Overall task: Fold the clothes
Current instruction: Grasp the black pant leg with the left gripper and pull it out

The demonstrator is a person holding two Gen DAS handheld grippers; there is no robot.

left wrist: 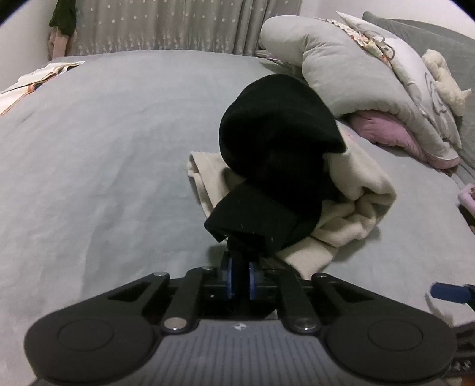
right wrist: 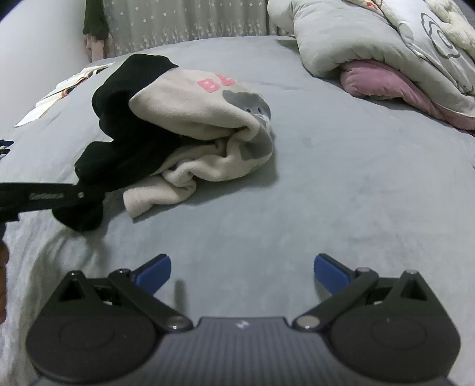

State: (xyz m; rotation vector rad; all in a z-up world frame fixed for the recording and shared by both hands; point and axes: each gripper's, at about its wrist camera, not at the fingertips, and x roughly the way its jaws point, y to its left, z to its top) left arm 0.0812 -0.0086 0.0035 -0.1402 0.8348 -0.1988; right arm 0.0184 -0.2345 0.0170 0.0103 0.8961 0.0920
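A crumpled cream garment (left wrist: 356, 202) with black sleeves (left wrist: 276, 154) lies in a heap on the grey bed (left wrist: 104, 166). My left gripper (left wrist: 240, 273) is shut on the end of the nearer black sleeve, and the black cloth is pinched between its blue pads. In the right wrist view the same cream garment (right wrist: 193, 118) shows pink letters and a grey animal print, its black sleeves (right wrist: 118, 142) on the left. The left gripper's black arm (right wrist: 47, 197) reaches in from the left edge onto that sleeve. My right gripper (right wrist: 242, 271) hangs open over bare sheet, short of the heap.
A rolled grey duvet (left wrist: 350, 65) with a pink blanket (left wrist: 392, 133) under it lies at the bed's far right. A white plush toy (left wrist: 445, 80) rests on it. An open book (left wrist: 35, 80) lies at the far left. A starred grey curtain (left wrist: 166, 23) hangs behind.
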